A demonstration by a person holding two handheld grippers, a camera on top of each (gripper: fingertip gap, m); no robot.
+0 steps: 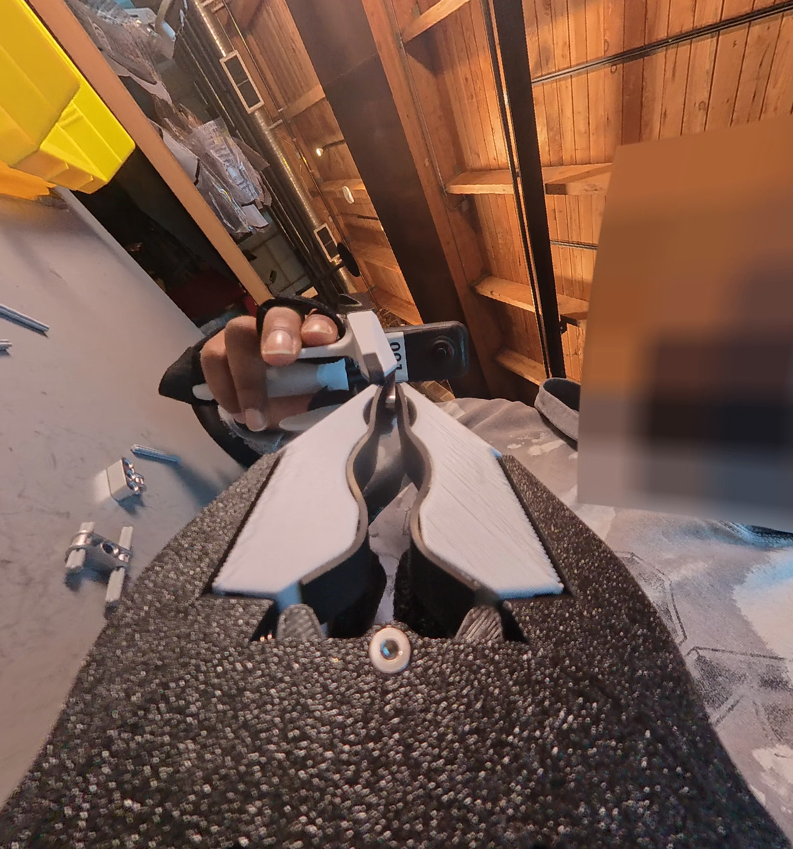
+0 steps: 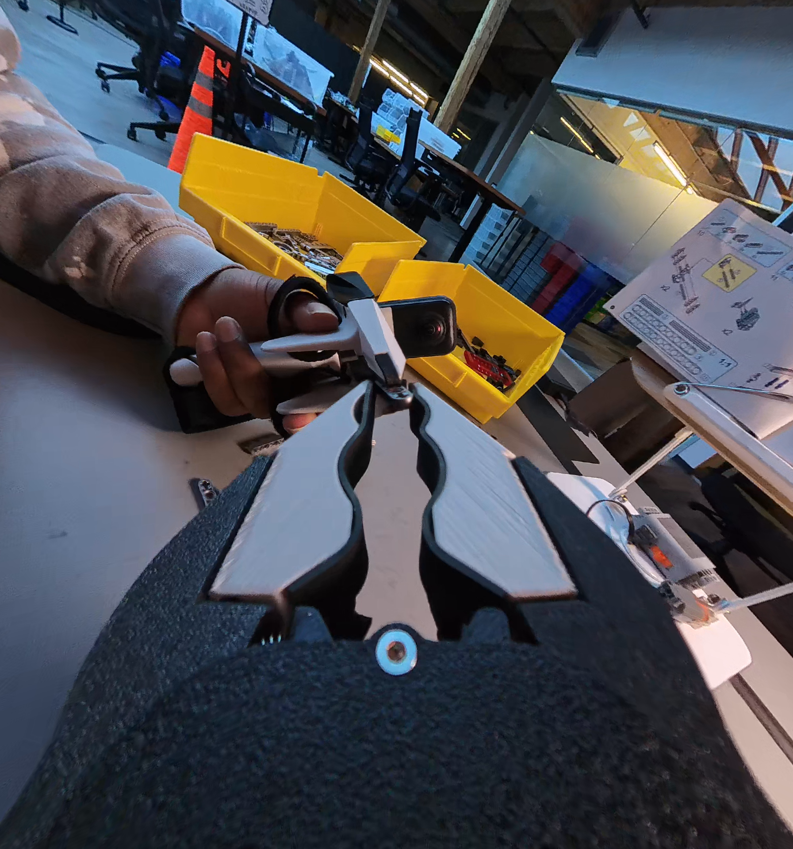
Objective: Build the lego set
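We find both grippers meeting tip to tip above the table [image 2: 63, 459]. The left gripper [image 1: 389, 399] is clamped on a small dark grey part [image 1: 390, 404], and the right gripper [image 2: 392, 395] pinches what appears to be the same small part [image 2: 396, 393] from the other side; its shape is too hidden by the fingertips to make out. Loose grey pieces [image 1: 102, 558] lie on the table nearby. Beyond, two yellow bins [image 2: 293, 206] hold small parts, partly cut off by the opposite gripper's camera [image 2: 424, 328].
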